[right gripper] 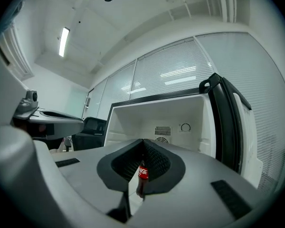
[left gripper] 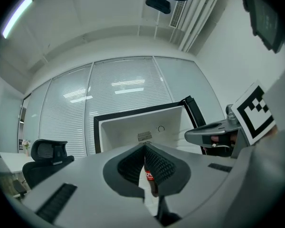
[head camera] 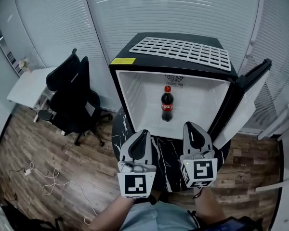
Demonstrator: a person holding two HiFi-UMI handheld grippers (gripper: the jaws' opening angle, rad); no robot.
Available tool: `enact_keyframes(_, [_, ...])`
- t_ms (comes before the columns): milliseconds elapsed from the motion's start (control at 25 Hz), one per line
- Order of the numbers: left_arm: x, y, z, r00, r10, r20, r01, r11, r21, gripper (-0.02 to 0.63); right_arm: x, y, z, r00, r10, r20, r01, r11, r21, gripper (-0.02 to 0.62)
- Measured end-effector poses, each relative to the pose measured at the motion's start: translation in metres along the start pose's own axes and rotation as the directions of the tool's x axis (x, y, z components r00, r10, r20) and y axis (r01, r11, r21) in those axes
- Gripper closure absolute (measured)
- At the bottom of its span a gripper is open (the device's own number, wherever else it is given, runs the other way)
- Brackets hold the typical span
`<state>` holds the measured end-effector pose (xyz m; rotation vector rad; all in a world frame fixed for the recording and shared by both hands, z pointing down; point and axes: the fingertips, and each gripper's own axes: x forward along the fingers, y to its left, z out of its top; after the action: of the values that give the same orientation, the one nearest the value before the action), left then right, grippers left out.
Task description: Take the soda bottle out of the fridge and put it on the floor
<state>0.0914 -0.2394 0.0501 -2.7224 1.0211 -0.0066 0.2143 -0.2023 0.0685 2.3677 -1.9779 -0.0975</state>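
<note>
A: Fingers (left gripper: 161, 163) on left gripper (head camera: 144, 133) and right gripper (head camera: 190, 125) both clenched, empty. Soda bottle (head camera: 167, 104) stands upright inside the open fridge (head camera: 135, 93).
B: Probably open one wide first, then grab it mid-body.

A black office chair (head camera: 72, 97) stands beside a white desk (head camera: 25, 86), before closed window blinds (head camera: 53, 28).

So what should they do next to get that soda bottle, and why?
Probably open the right gripper and ease it forward: the soda bottle stands upright inside the open fridge, while it and the left gripper are shut, short of the bottle.
</note>
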Motion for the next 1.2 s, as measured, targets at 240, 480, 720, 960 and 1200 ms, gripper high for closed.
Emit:
enact_keyframes(240, [0.023,0.011,-0.011,1.000,0.009,-0.016,-0.010,1.000,-0.020,0.588,0.025,0.005,-0.012,0.999,0.038,-0.031,-0.039,0.999,-0.013,0.581])
enact_keyframes(480, [0.048,0.022,-0.024,1.000,-0.008,-0.013,0.008,1.000,-0.028,0.588,0.055,0.001,-0.024,0.998,0.030,-0.061,-0.031,0.999,-0.013,0.581])
enact_keyframes(720, [0.077,0.035,-0.039,0.999,-0.034,-0.025,0.033,0.999,-0.040,0.589,0.092,-0.005,-0.030,0.996,0.020,-0.085,-0.022,1.000,-0.018,0.581])
enact_keyframes(960, [0.104,0.044,-0.059,0.997,-0.056,-0.053,0.053,0.997,-0.063,0.589,0.128,-0.012,-0.034,0.997,0.017,-0.082,-0.019,1.000,-0.023,0.578])
enact_keyframes(1200, [0.114,0.043,-0.068,0.994,-0.087,-0.071,0.084,0.995,-0.055,0.589,0.149,-0.006,-0.035,0.993,0.091,-0.074,-0.090,0.996,0.026,0.344])
